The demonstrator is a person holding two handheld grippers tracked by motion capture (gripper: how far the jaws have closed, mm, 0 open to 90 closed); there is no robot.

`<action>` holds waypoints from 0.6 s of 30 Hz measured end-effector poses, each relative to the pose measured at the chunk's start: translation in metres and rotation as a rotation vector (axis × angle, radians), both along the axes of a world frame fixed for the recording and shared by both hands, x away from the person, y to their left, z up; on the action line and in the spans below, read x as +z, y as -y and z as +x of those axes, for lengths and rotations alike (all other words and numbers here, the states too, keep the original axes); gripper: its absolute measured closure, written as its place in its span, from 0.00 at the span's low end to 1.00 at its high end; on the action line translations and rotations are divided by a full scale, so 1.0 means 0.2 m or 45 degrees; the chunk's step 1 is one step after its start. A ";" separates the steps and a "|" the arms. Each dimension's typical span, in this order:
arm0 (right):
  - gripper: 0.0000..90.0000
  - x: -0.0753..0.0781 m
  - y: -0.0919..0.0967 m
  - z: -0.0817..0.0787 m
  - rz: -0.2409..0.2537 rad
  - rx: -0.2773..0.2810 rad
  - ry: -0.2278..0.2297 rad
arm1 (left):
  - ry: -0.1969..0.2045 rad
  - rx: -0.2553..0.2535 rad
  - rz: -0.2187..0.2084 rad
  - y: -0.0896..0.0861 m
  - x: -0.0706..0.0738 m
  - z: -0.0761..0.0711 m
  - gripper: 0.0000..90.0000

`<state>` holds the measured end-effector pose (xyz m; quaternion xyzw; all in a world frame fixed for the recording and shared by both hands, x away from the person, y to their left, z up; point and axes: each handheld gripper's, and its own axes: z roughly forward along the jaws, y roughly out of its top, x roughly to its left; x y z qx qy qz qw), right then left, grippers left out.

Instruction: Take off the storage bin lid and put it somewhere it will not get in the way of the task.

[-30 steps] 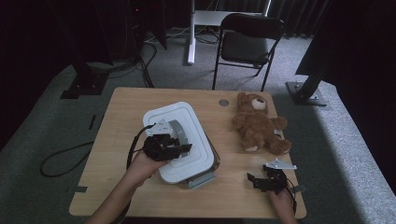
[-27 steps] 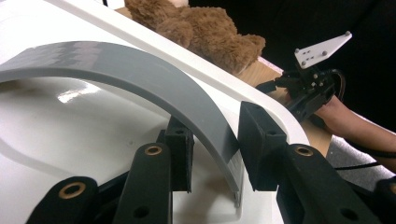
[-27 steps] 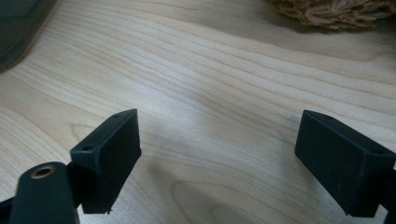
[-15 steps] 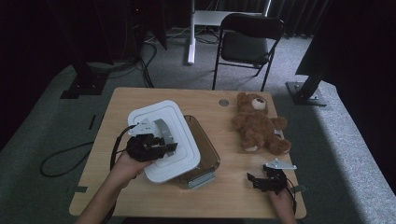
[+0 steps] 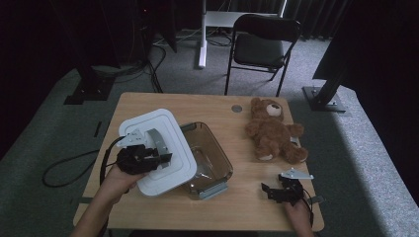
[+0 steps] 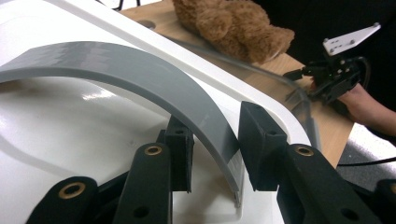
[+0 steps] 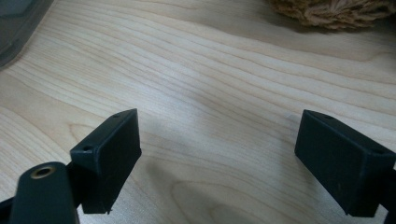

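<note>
A white lid (image 5: 153, 121) with a grey arched handle (image 5: 157, 139) hangs tilted over the table's left part, overlapping the left rim of a brown see-through container (image 5: 213, 159). My left gripper (image 5: 160, 158) is shut on that handle. In the left gripper view its pads (image 6: 261, 140) stand on either side of the handle (image 6: 140, 74), above the lid (image 6: 70, 121). A brown teddy bear (image 5: 272, 131) lies at the back right. My right gripper (image 5: 269, 190) rests open near the front right edge. Bare wood (image 7: 210, 70) shows between its fingertips (image 7: 217, 158).
The wooden table (image 5: 207, 106) has a small round grommet (image 5: 236, 108) near its far edge. A black folding chair (image 5: 264, 47) and dark stands lie beyond the table. A cable trails off the left side onto the floor (image 5: 64, 165).
My left gripper has carried the lid to the left, off the container, so most of the container's inside now shows. The right gripper has stayed put.
</note>
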<state>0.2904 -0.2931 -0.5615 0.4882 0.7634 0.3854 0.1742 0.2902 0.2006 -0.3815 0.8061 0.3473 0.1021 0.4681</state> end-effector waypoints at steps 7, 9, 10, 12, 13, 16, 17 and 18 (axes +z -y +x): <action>0.15 0.00 0.00 0.00 0.000 0.001 0.000 | -0.001 0.007 0.005 -0.07 -0.02 -0.04 0.75; 0.15 0.00 0.00 0.00 0.002 0.000 0.000 | 0.002 0.015 0.008 -0.09 -0.03 -0.05 0.75; 0.15 0.00 0.00 0.00 0.004 -0.001 0.000 | 0.006 0.020 0.017 -0.10 -0.03 -0.05 0.75; 0.15 0.00 0.00 0.00 0.005 0.000 0.001 | 0.000 0.038 0.009 -0.13 -0.05 -0.06 0.75; 0.15 0.00 0.00 0.00 0.005 0.000 0.000 | -0.006 0.046 0.008 -0.14 -0.06 -0.06 0.75; 0.15 0.00 0.00 0.00 0.003 -0.001 0.000 | -0.019 0.062 -0.002 -0.19 -0.10 -0.06 0.75; 0.15 0.00 0.00 0.00 0.002 -0.001 0.000 | -0.024 0.066 0.000 -0.20 -0.11 -0.06 0.75; 0.15 0.00 0.00 0.00 0.002 -0.002 0.001 | -0.024 0.076 -0.001 -0.22 -0.12 -0.06 0.75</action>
